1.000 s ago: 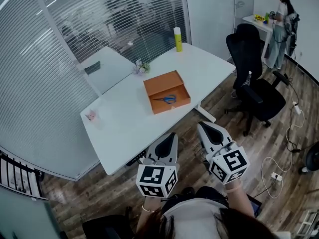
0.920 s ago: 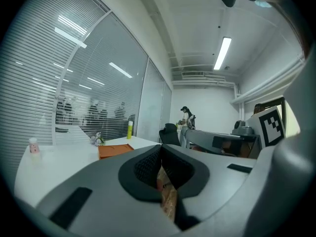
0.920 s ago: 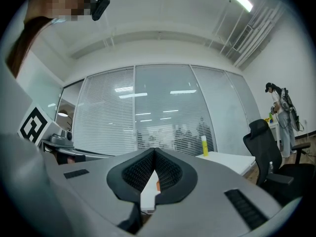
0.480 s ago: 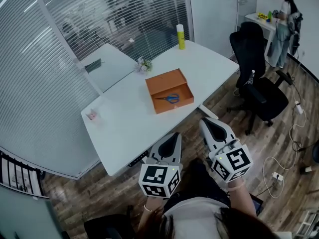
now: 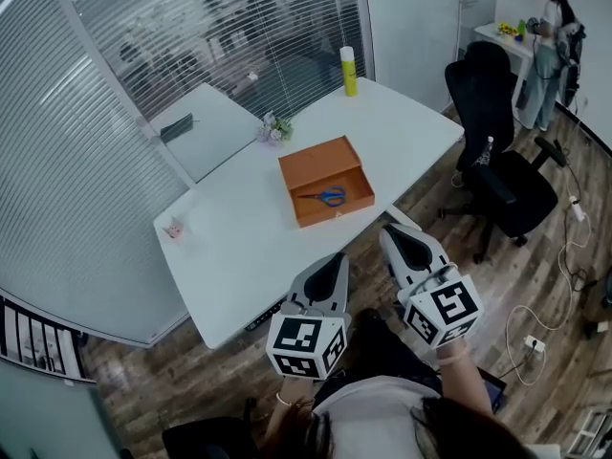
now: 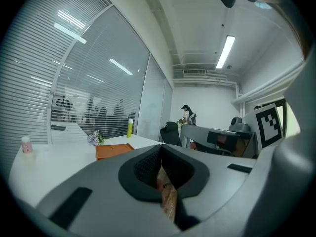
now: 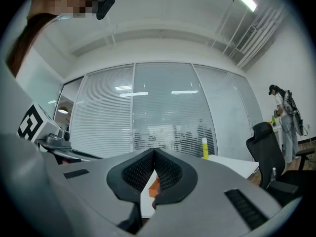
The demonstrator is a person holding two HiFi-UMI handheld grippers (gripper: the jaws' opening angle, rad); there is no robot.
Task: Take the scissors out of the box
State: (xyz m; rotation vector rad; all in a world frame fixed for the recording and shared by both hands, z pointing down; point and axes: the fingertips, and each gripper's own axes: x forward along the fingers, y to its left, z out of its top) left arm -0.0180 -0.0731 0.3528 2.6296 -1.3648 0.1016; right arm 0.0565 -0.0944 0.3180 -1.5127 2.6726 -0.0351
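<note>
Bare white table [image 5: 239, 247] lies open before the orange box [image 5: 335, 212]; a black chair [image 5: 507, 185] crowds the right.

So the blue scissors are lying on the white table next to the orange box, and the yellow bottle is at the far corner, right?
Not quite. The blue-handled scissors are lying inside the open orange box, not next to it on the white table. The head view shows this. The tall yellow bottle does stand at the far corner.
</note>
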